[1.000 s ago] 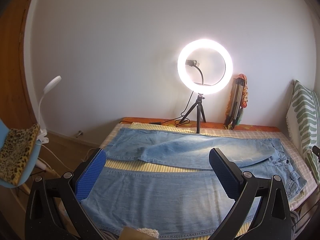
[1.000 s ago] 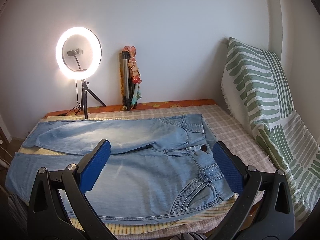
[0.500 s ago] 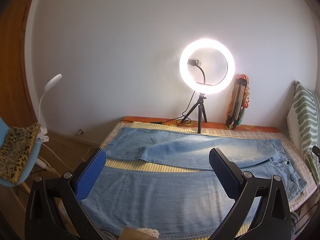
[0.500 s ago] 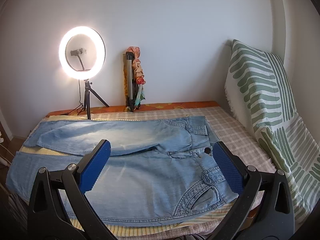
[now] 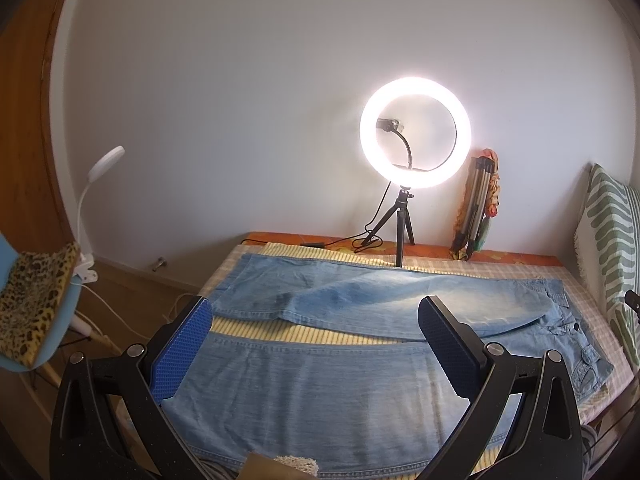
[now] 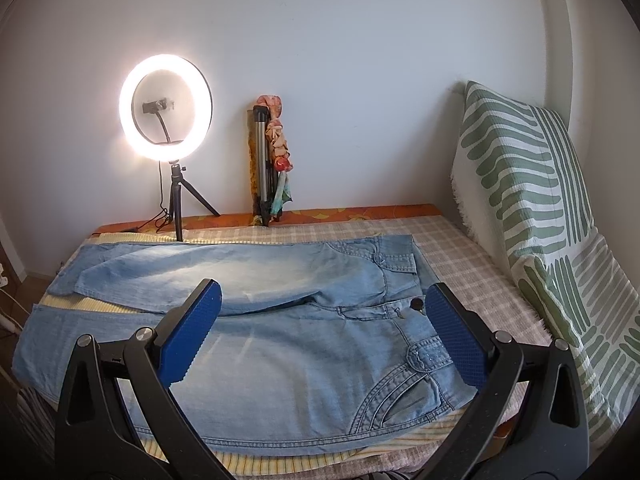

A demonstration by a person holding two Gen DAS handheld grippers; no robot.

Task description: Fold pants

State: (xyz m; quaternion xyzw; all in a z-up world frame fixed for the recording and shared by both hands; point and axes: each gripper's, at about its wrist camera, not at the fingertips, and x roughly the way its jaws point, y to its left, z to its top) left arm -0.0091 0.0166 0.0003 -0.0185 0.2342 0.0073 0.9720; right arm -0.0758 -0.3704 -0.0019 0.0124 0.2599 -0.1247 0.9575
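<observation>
With each gripper spread and empty above the jeans (image 5: 320, 392), the left gripper (image 5: 316, 344) and right gripper (image 6: 324, 332) should pinch the near leg's lower-frame edge and fold it onto the far leg.

Pants (image 5: 320, 392) lie spread on the bed (image 6: 472, 256), legs apart, ahead of both tongs; the waistband sits before the right gripper (image 6: 324, 332), the leg ends before the left gripper (image 5: 316, 352); a ring light (image 5: 415, 133) stands behind the pants; a folded tripod (image 6: 264, 168) just right of it; a pillow (image 6: 520, 184) far right.
</observation>
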